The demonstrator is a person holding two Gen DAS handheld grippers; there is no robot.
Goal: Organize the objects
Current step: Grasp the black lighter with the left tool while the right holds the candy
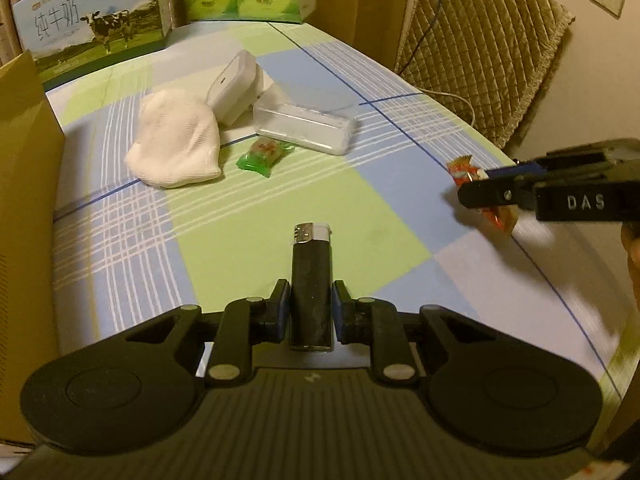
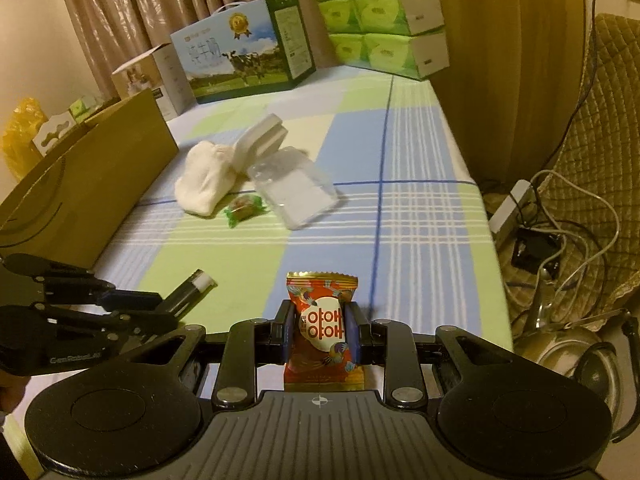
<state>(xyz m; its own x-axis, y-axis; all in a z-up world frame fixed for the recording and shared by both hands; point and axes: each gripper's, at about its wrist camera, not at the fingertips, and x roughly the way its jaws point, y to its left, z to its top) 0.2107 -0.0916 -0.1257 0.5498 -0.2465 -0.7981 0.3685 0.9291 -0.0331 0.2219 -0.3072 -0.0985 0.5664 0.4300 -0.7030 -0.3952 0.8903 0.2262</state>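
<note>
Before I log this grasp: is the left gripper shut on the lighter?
Shut. The left gripper's fingers press both sides of the black lighter.

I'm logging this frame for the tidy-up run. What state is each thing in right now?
left gripper: shut on the lighter.
lighter: black, held off the table.
right gripper: shut on the snack packet.
snack packet: red, sealed, held.
green candy: wrapped, loose on the table.
white sock: bunched, lying on the table.
clear box: lying flat, closed as far as shows.
cardboard box: open-topped.
</note>
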